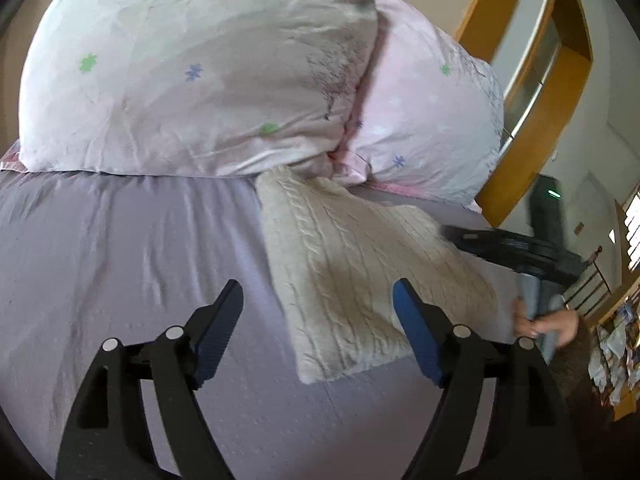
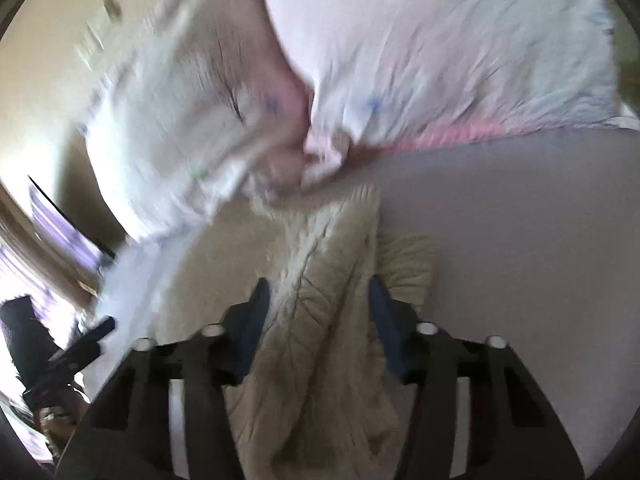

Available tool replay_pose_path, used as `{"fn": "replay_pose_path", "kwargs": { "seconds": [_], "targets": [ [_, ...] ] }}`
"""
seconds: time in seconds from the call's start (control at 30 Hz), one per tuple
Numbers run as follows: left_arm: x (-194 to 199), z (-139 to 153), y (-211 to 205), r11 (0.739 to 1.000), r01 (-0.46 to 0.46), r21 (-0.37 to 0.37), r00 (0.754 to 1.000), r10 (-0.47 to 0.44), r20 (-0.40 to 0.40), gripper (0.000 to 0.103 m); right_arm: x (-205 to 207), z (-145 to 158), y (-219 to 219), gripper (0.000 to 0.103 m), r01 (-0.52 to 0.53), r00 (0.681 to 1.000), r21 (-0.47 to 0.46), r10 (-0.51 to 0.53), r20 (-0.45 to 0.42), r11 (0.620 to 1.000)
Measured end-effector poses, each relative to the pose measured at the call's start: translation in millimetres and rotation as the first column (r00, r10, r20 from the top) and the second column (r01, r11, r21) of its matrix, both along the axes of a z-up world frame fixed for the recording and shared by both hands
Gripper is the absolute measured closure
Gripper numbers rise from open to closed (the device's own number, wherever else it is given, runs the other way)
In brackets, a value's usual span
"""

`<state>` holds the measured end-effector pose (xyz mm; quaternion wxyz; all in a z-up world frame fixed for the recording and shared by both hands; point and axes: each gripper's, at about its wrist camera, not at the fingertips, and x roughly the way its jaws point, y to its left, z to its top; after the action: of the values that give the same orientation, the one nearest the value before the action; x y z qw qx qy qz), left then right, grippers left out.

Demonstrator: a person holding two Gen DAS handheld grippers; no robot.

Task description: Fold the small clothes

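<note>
A cream cable-knit sweater (image 1: pixel 360 272) lies folded into a rectangle on the lilac bedsheet (image 1: pixel 132 240), just below the pillows. My left gripper (image 1: pixel 318 300) is open and empty, hovering above the sweater's near left edge. My right gripper (image 1: pixel 520 252) shows at the sweater's right side, held by a hand (image 1: pixel 548 324). In the blurred right wrist view, the right gripper (image 2: pixel 318 296) is open with its jaws standing on either side of a bunched ridge of the sweater (image 2: pixel 320 320), not closed on it.
Two large pale pink floral pillows (image 1: pixel 192 80) (image 1: pixel 424 120) lie along the back of the bed. A wooden headboard or door frame (image 1: pixel 536 120) stands at the right. Cluttered shelves (image 1: pixel 616 352) are at the far right. Bare sheet (image 2: pixel 520 240) spreads right of the sweater.
</note>
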<state>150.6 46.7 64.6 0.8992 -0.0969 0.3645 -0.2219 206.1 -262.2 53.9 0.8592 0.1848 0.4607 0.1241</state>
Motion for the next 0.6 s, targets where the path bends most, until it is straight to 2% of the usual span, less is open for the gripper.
{"fn": "replay_pose_path", "kwargs": {
  "seconds": [0.03,0.1,0.17,0.27,0.3,0.4,0.47,0.53,0.6],
  "targets": [
    [0.8,-2.4,-3.4,1.0,0.007,0.002,1.0,-0.007,-0.006,0.026,5.3,-5.4,8.4,0.082,-0.014,1.0,-0.02,0.014,0.006,1.0],
    [-2.1,-5.8,-4.1,1.0,0.016,0.006,1.0,-0.016,-0.012,0.026,-4.4,-3.1,8.0,0.084,-0.019,0.998,-0.061,0.023,0.059,0.998],
    [-6.0,-7.4,-3.0,1.0,0.016,0.019,1.0,-0.016,-0.007,0.026,-14.0,3.4,-5.9,0.085,0.039,0.995,-0.075,-0.032,0.089,0.996],
    [-5.3,-9.9,-4.6,0.999,0.02,0.026,1.0,-0.02,-0.003,0.026,-17.4,-3.9,-39.0,0.086,0.165,0.985,-0.06,-0.162,0.055,0.984],
    [-5.4,-10.0,-6.2,0.999,0.027,0.025,1.0,-0.027,-0.003,0.026,-12.2,-9.1,-39.6,0.086,0.177,0.984,-0.068,-0.174,0.041,0.982],
    [-7.0,-8.5,-14.6,0.999,0.047,0.027,0.999,-0.048,0.005,0.026,-7.0,-14.6,-33.0,0.081,0.153,0.988,-0.112,-0.152,0.014,0.982],
    [-11.2,-5.5,-19.0,0.998,0.063,0.024,0.998,-0.064,0.018,0.025,-19.5,4.1,-30.3,0.06,0.183,0.982,-0.137,-0.174,0.073,0.974],
    [-17.1,-2.4,-21.8,0.997,0.075,0.034,0.996,-0.077,0.042,0.02,-40.2,22.4,-30.4,0.058,0.189,0.972,-0.119,-0.169,0.161,0.975],
    [-22.3,0.2,-27.0,0.995,0.086,0.06,0.993,-0.09,0.072,0.018,-65.0,38.6,-21.6,0.058,0.121,0.968,-0.07,-0.102,0.229,0.99]
  ]
}}
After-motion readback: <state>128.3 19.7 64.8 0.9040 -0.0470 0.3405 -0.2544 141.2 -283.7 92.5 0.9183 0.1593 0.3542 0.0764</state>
